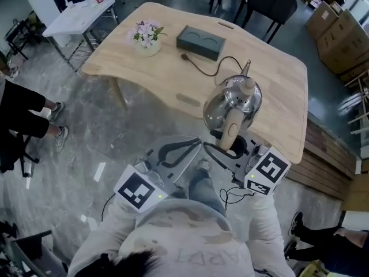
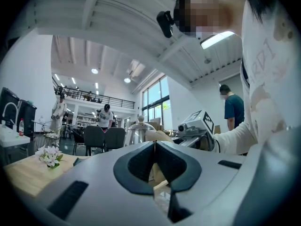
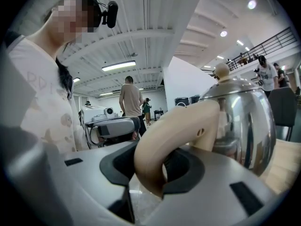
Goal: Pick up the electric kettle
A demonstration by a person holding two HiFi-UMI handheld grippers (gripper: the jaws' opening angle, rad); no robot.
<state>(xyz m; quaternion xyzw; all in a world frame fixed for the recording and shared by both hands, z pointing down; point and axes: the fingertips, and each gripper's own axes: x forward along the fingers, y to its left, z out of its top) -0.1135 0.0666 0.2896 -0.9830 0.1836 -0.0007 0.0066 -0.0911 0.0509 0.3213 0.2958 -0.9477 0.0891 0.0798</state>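
Observation:
The shiny steel electric kettle (image 1: 233,100) with a beige handle (image 1: 230,133) is over the near edge of the wooden table (image 1: 173,79), away from its dark base (image 1: 200,41). My right gripper (image 1: 232,147) is shut on the handle. In the right gripper view the handle (image 3: 162,145) curves between the dark pads (image 3: 188,166), with the kettle body (image 3: 244,121) beyond. My left gripper (image 1: 195,146) hovers just left of the kettle, shut and with nothing in it. In the left gripper view its pads (image 2: 141,161) meet, and the kettle (image 2: 138,133) shows ahead.
A cord (image 1: 202,68) runs from the base across the table. A pot of flowers (image 1: 147,36) stands at the far left of the table. A white side table (image 1: 78,16) and chairs (image 1: 271,2) lie beyond. Other people stand to the left (image 1: 29,120) and the lower right (image 1: 328,241).

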